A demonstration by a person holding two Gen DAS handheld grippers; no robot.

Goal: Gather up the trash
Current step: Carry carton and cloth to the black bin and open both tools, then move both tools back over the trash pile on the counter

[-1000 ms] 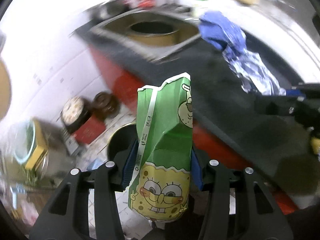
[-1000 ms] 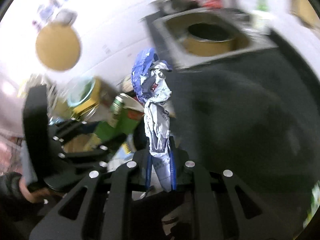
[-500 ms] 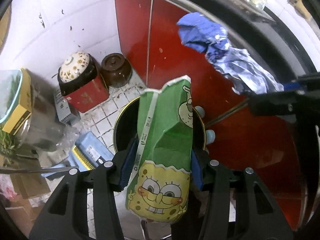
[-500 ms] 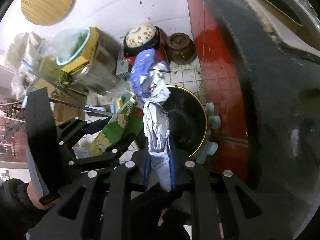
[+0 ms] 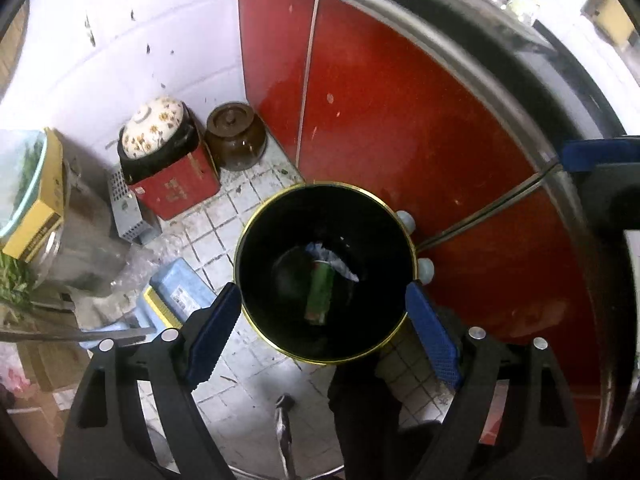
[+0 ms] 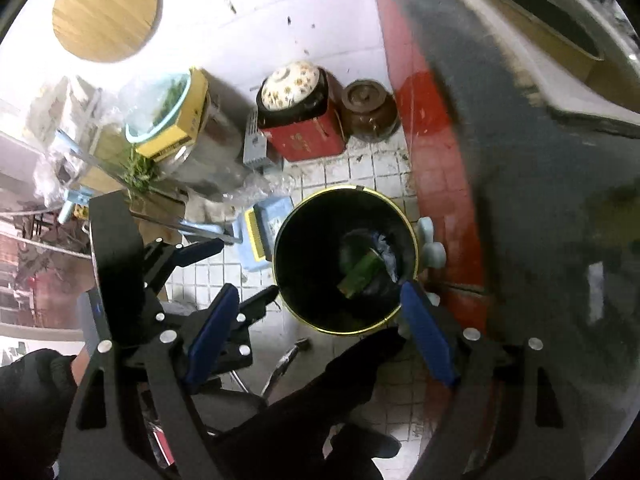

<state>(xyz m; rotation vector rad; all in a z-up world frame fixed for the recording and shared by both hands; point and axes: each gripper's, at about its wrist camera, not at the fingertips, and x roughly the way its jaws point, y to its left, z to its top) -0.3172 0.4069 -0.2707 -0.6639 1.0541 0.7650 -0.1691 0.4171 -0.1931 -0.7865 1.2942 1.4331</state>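
Both pieces of trash already lie at the bottom of the black bin [image 5: 326,276], so the dropping step looks done for these two items: the green carton [image 5: 320,294] rests lengthways on the bin floor, and the crumpled blue-and-white wrapper [image 5: 332,258] sits just beside it toward the cabinet side, the two touching or nearly so. The left gripper [image 5: 322,328] hovers right above the bin mouth with its fingers spread wide and nothing between them; the right gripper [image 6: 320,320] hangs over the near edge of the same bin, its fingers likewise spread and empty. Whether more trash waits on the tabletop [image 6: 560,216] cannot be told, since only a bare dark stretch of it shows in the right wrist view; if any remains, the grippers would have to go back up for it. The bin, gold-rimmed, stands on the tiled floor [image 5: 248,364] against the red cabinet doors [image 5: 400,128] and holds only those two items as far as can be seen. Further back on the floor a brown lidded jar [image 5: 236,136] stands just beside a red box [image 5: 176,184] topped by a flowered lid [image 5: 154,126]; their contents are hidden
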